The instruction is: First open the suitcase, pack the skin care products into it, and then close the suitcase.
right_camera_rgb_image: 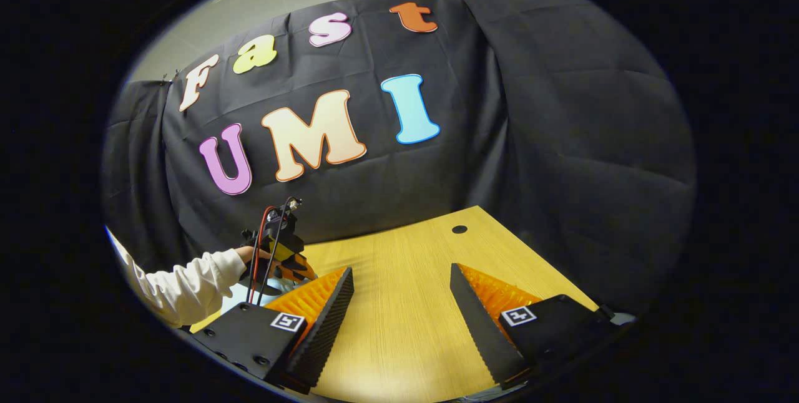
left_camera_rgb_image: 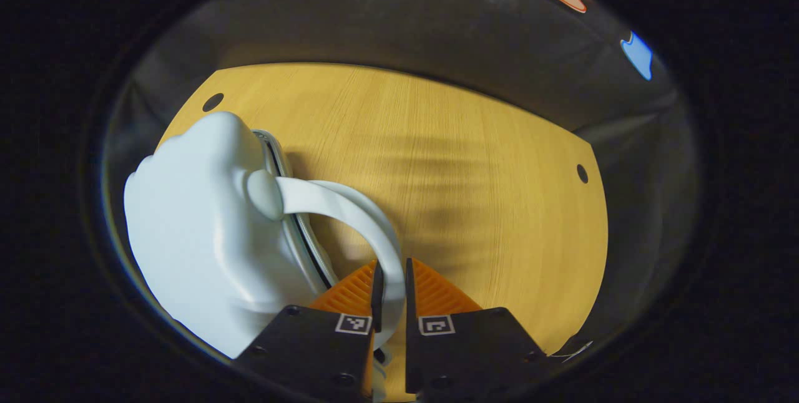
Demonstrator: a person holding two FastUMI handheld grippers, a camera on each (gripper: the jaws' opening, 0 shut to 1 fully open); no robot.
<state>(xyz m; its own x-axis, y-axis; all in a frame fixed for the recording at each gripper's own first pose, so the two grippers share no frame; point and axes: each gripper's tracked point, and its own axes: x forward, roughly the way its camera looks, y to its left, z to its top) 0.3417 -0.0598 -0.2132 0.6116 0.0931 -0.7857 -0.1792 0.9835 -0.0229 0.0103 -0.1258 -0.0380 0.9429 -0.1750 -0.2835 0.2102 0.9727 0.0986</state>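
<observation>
A small pale blue-white hard-shell suitcase stands on the wooden table at the left of the left gripper view, its two halves together along a dark seam. Its curved white handle arcs toward me, and my left gripper is shut on the handle's near end. In the right gripper view, my right gripper hangs open over bare table, with nothing between its fingers. Farther left there, a hand in a white sleeve holds the other gripper down at a pale sliver of the suitcase.
The table has small round holes near its corners. Black cloth walls close off the back and the right side. Open tabletop stretches to the right of the suitcase.
</observation>
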